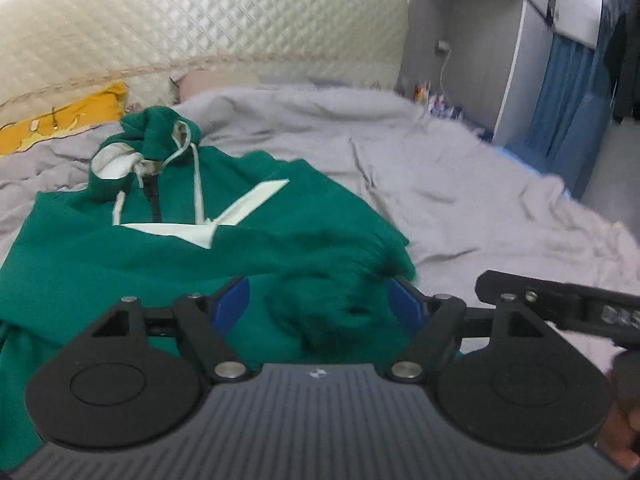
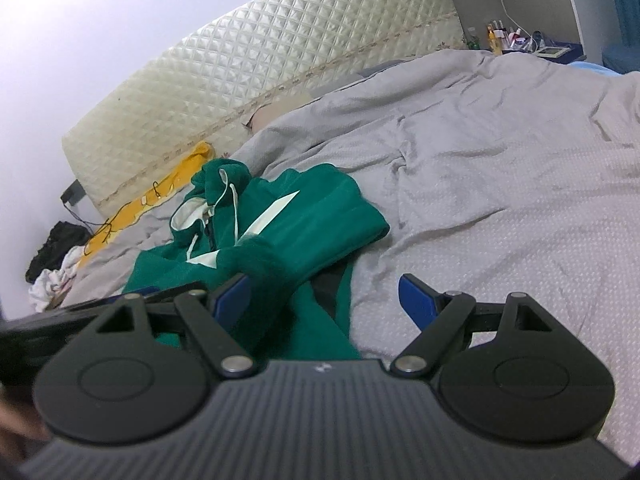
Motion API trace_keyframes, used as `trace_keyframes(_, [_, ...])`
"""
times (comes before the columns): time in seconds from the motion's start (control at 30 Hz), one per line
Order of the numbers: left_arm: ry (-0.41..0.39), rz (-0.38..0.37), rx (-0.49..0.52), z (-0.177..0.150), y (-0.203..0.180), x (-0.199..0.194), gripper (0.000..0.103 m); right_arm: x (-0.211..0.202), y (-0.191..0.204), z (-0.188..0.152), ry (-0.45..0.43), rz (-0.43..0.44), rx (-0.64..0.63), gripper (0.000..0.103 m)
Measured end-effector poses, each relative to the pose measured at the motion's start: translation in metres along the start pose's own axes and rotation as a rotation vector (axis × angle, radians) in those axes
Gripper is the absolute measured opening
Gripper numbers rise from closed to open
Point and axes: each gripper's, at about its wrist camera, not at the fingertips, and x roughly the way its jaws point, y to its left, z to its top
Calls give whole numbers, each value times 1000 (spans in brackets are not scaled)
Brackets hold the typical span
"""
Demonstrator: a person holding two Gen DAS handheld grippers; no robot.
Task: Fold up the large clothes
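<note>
A green hoodie (image 1: 120, 248) with a white hood lining, white drawstrings and a white chevron lies on the grey duvet (image 1: 460, 184), with a sleeve folded across its chest. My left gripper (image 1: 320, 306) is open just above the hoodie's near edge. A bunched green sleeve end (image 1: 336, 312) lies loose between its blue pads (image 1: 232, 304). In the right wrist view the hoodie (image 2: 312, 216) lies ahead and to the left. My right gripper (image 2: 324, 300) is open too, with green fabric under its left pad and bare duvet (image 2: 500, 200) under its right one.
A quilted cream headboard (image 1: 200, 20) runs along the back, with a yellow pillow (image 1: 60, 120) at its foot. A nightstand with bottles (image 2: 504, 38) and a grey wardrobe (image 1: 460, 40) stand at the far right. Dark and white clothes (image 2: 52, 256) are piled beside the bed on the left.
</note>
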Motion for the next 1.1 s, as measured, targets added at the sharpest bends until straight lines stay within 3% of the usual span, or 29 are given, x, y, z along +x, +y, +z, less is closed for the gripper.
trace_keyframes(0.13, [-73,7,-78,-17,37,-29,81,2,10,-2,24,58,-19,83])
trace_keyframes(0.37, [-155,172,-126,-49,110,-37,82,10,41,-13,27,147,-105,83])
trace_keyframes(0.47, [-148,203,-142,-53,133,-25,82,22,56,-17,39,154,-151,67])
trace_keyframes(0.53, [-156,203,-159,-53,143,-19,82,33,65,-20,51,144,-183,49])
trace_keyframes(0.57, [-159,194,-173,-52,149,-14,82,40,69,-21,58,145,-197,28])
trace_keyframes(0.6, [-158,195,-178,-52,153,-9,82,47,72,-23,67,142,-211,23])
trace_keyframes(0.77, [-126,207,-171,-54,163,19,82,78,86,-32,75,98,-296,25])
trace_keyframes(0.97, [-34,240,-159,-69,167,56,82,123,77,-53,208,12,-304,21])
trace_keyframes(1.1, [5,267,-142,-73,165,68,82,132,76,-60,237,-2,-310,21])
